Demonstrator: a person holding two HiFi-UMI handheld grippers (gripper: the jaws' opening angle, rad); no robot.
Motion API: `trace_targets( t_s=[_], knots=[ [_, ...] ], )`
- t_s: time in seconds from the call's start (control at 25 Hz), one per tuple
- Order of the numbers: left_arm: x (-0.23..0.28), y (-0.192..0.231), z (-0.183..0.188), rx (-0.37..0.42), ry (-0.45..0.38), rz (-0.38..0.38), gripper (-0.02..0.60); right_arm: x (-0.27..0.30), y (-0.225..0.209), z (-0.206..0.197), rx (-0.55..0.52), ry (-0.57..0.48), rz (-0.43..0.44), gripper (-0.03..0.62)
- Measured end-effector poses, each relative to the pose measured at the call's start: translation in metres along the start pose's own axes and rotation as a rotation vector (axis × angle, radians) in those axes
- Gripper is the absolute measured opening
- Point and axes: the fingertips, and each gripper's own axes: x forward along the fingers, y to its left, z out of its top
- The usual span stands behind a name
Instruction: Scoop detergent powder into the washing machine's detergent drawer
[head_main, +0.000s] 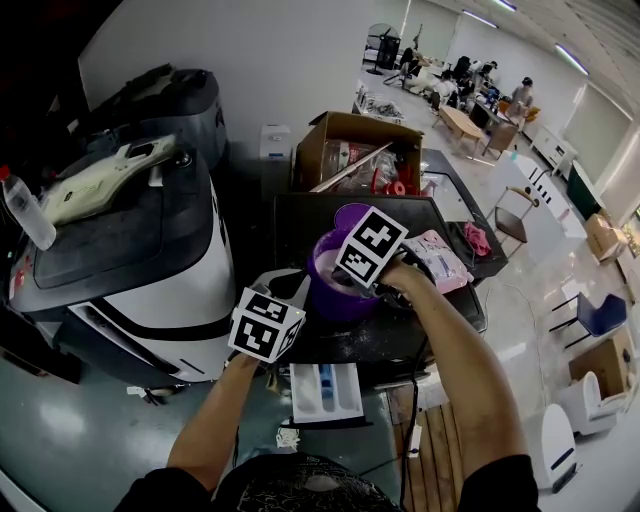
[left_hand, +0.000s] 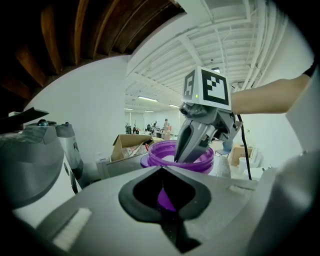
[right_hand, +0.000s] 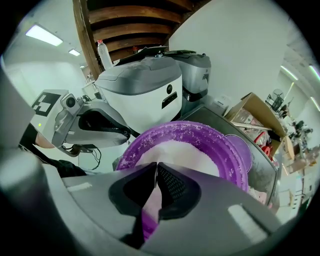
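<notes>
While under right tool (right_hand: 156, 167), powder tub (right_hand: 227, 150)

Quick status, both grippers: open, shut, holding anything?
Left gripper: shut, aimed at the purple tub; nothing clearly held.
Right gripper: shut, tips down in the tub over the white powder; nothing clearly held.

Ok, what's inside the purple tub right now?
White powder lies in the purple tub, with grains clinging to its wall. The right gripper reaches into it, jaws closed to a slit. It covers the near powder, so any scoop there is unseen.
</notes>
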Motion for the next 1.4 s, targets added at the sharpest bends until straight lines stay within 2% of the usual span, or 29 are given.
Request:
trace_targets(
  t_s=[0.8, 1.4],
  knots=[
    [-0.002, -0.005, -0.001, -0.004, 0.000, 0.007, 0.001, -0.017, 0.007, 0.011, 0.176, -0.109, 0.138, 0.035],
    [-0.006, -0.004, -0.003, -0.009, 0.000, 0.011, 0.002, -0.026, 0.006, 0.016, 0.281, -0.171, 0.198, 0.035]
  ],
)
